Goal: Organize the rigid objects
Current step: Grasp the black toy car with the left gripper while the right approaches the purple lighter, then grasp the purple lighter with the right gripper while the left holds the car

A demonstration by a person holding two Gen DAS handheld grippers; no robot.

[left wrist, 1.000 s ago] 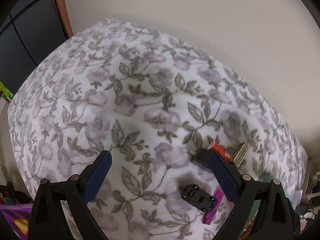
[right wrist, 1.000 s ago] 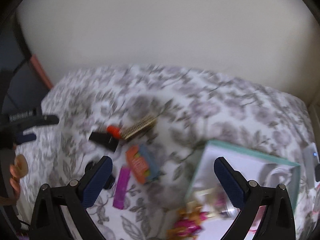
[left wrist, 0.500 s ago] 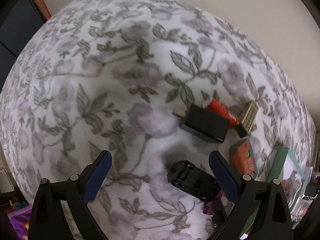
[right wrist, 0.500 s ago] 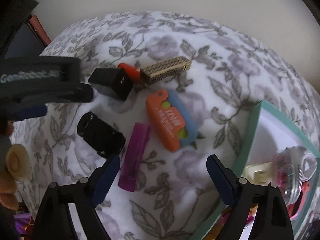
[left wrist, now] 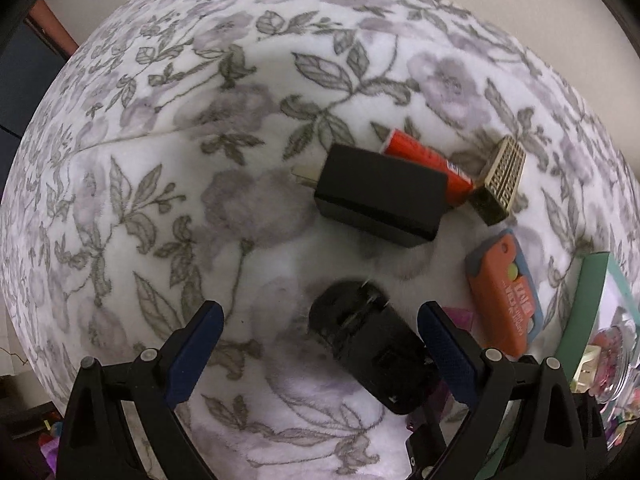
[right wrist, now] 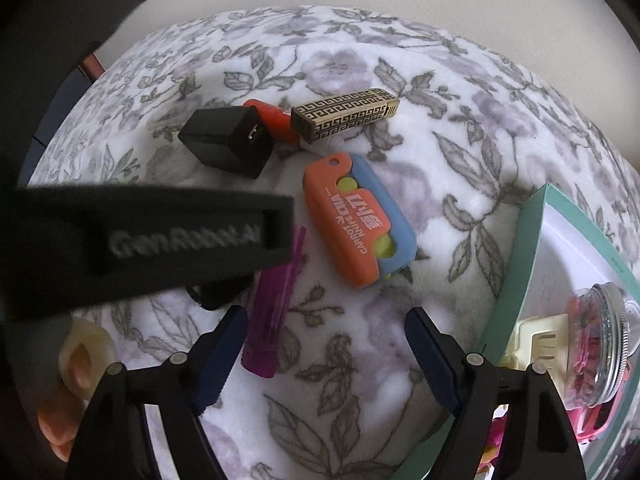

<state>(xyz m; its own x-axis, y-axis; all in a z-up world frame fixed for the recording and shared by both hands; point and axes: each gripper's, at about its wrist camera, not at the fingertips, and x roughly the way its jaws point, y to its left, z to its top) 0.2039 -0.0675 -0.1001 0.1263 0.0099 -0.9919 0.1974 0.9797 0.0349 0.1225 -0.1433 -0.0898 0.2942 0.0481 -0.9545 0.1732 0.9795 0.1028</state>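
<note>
Two hand-held grippers are out over the floral cloth (left wrist: 168, 184), and we hold both with their jaws spread wide and nothing between the pads. Our left hand-held gripper (left wrist: 320, 334) hangs low above a black plug adapter (left wrist: 372, 356), which lies between its blue pads but touches neither that we can see. Just beyond it lies a black charger block (left wrist: 380, 200) with its prongs pointing left; a red tube (left wrist: 428, 158) lies against its far side, and a gold patterned case (left wrist: 498, 178) sits at the tube's right end. An orange and blue carrot knife (left wrist: 504, 300) lies to the right, near the teal edge of a box (left wrist: 584, 312).

Our right hand-held gripper (right wrist: 326, 338) hovers over bare cloth, with a purple stick (right wrist: 274, 300) just beside its left pad. From this side the carrot knife (right wrist: 356, 220) lies ahead, apart from the charger block (right wrist: 228, 142), the red tube (right wrist: 274, 118) and the gold case (right wrist: 346, 114) farther back. The box (right wrist: 516, 272) on the right holds a cream hair clip (right wrist: 536, 338) and a glass jar (right wrist: 600, 344) lying on its side. The body of the left tool crosses the left of this view and hides most of the adapter.
</note>
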